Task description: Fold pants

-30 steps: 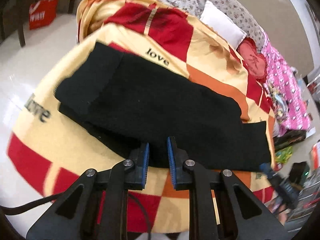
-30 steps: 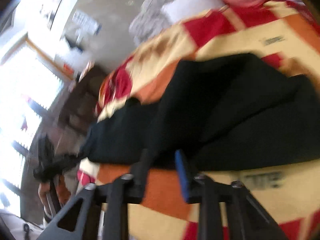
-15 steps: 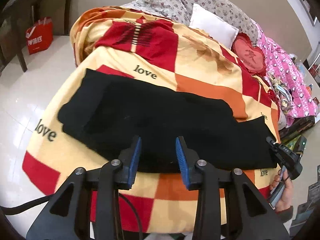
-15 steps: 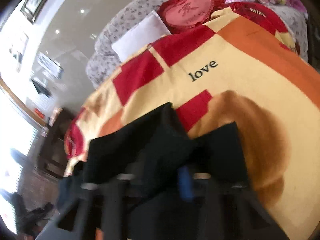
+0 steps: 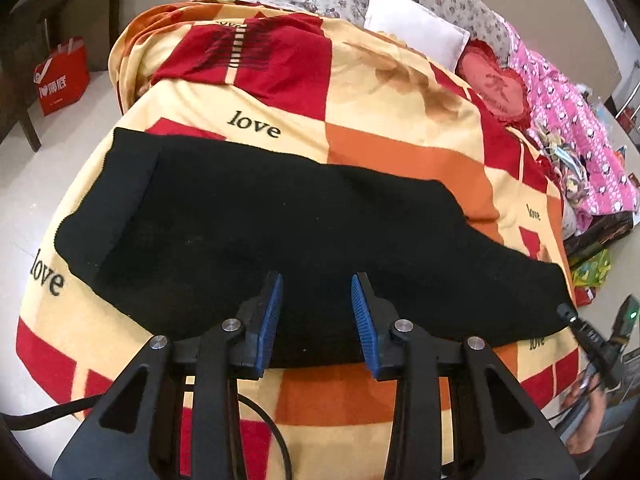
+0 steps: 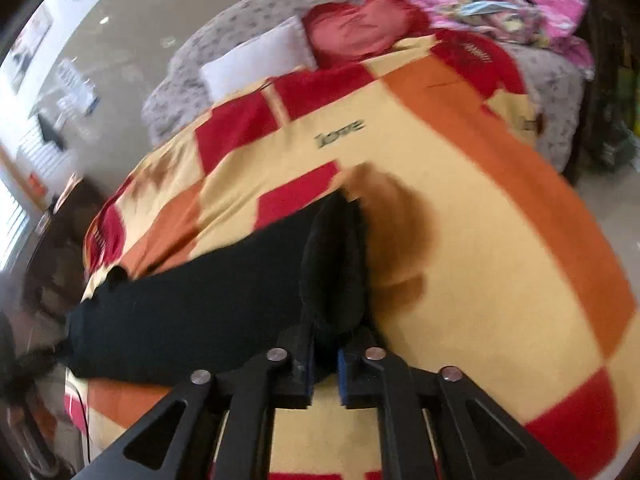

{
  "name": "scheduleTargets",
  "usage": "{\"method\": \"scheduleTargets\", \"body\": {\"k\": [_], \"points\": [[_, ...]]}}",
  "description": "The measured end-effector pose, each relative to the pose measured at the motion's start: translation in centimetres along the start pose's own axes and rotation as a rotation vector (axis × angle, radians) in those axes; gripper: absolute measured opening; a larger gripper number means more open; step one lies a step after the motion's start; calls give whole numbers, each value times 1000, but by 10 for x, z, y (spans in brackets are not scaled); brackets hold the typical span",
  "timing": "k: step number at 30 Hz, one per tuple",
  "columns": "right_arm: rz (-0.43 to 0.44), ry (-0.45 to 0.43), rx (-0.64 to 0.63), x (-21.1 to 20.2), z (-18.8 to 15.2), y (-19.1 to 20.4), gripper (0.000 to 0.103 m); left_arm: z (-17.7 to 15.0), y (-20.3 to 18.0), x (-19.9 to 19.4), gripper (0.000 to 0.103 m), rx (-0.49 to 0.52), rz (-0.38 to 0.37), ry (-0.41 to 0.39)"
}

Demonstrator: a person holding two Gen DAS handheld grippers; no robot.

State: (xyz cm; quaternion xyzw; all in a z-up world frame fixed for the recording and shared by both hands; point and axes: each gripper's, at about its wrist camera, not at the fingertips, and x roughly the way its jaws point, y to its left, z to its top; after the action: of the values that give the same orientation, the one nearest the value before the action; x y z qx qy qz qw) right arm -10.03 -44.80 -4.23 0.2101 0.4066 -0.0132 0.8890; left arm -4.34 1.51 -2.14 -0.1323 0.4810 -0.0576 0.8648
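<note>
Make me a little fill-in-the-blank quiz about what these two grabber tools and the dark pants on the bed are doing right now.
1. The pants lying across the checked blanket are ____ in colour.
2. The right gripper has a bunched end of the pants ____ its fingers.
3. The left gripper holds ____.
4. The word printed on the blanket is ____.

Missing words: black; between; nothing; love
</note>
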Motion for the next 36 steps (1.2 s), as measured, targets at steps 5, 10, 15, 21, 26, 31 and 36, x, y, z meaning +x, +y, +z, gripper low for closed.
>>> {"method": "scheduleTargets", "body": {"k": [5, 10, 15, 21, 26, 31, 36], "points": [[-63, -92, -56, -29, 17, 14, 26, 3, 2, -2, 34, 14, 42, -31], [193, -11, -180, -7, 17, 82, 26, 12, 28, -7, 34, -35, 98, -58], [432, 129, -293, 58, 10, 180, 28, 9, 65, -17, 34, -116, 149, -73], [407, 199, -379, 129, 20, 256, 38, 9, 87, -16, 36, -166, 126, -61], [426, 306, -396, 175, 18, 282, 30, 8, 87, -15, 36, -145, 125, -72], [383, 201, -479, 163, 20, 292, 8, 4, 97, -9, 36, -168, 98, -83], [264, 175, -546, 174, 13, 299, 7, 3, 106, -8, 36, -199, 104, -94]]}}
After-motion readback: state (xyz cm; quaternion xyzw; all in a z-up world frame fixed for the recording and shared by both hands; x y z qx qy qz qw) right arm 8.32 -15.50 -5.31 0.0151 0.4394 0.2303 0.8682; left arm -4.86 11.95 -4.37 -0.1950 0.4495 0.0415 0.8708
